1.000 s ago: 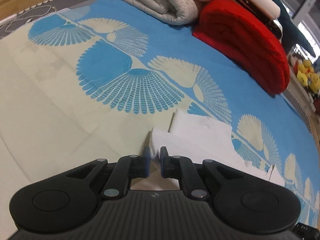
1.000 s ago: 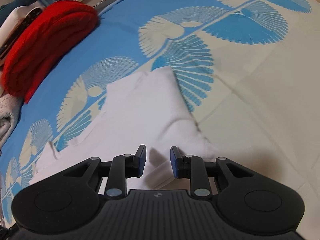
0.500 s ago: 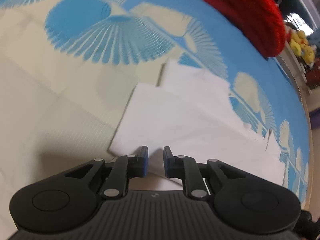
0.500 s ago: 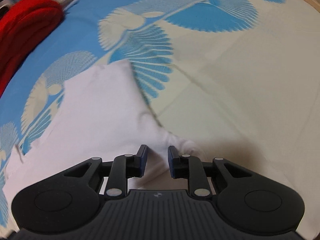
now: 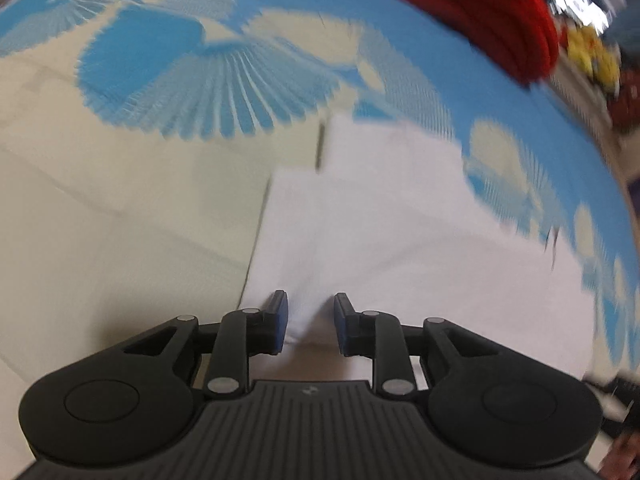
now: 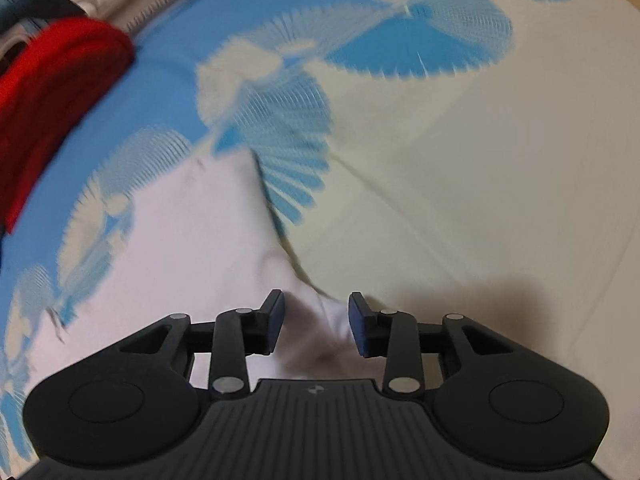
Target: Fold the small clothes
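Observation:
A small white garment [image 5: 392, 216] lies flat on the blue and cream patterned bedspread [image 5: 120, 208]. It also shows in the right wrist view [image 6: 192, 248]. My left gripper [image 5: 307, 322] is open, its jaws apart over the garment's near edge by the left corner. My right gripper [image 6: 316, 326] is open, its jaws apart over a raised fold of the white cloth at its right corner. Neither gripper holds the cloth. Both views are blurred by motion.
A folded red blanket [image 5: 472, 8] lies at the far side of the bed, also in the right wrist view [image 6: 52, 92]. Yellow soft toys [image 5: 592, 56] sit beyond the bed's right edge. The bedspread [image 6: 500, 184] stretches wide to the right.
Both grippers have opened wider and let go of the white garment. The garment has been laid out flat, and both grippers have drawn back toward its near edge.

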A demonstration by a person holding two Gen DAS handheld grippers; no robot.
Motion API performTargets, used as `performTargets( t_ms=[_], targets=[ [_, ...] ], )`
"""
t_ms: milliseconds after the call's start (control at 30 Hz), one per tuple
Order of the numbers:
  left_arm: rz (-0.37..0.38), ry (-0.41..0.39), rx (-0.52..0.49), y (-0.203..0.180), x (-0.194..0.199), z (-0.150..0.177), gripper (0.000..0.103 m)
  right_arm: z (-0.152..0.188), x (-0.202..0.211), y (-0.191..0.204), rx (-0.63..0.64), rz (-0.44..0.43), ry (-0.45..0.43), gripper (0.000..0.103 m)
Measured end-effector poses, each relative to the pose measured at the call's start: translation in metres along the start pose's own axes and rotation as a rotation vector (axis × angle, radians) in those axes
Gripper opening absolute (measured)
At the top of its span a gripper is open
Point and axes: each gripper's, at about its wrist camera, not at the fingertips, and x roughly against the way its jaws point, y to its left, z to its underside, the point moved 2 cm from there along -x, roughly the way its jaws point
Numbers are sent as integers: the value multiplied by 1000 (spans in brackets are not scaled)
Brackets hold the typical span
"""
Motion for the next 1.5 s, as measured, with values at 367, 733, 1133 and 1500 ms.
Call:
performTargets(
  t_ms=[367, 733, 1133, 1500],
  targets=[
    [24, -214, -256, 7, 128, 36, 30, 9, 97, 5, 222, -142, -221, 38],
    [29, -156, -255, 79, 182, 214, 33, 87, 201, -112, 301, -188, -239, 39],
    [-45, 0, -249, 89, 147, 255, 51, 163, 143, -165, 384, -17, 61, 40],
    [0, -78, -224, 97, 173, 265, 3, 180, 138, -162, 469, -23, 59, 5]
  ],
)
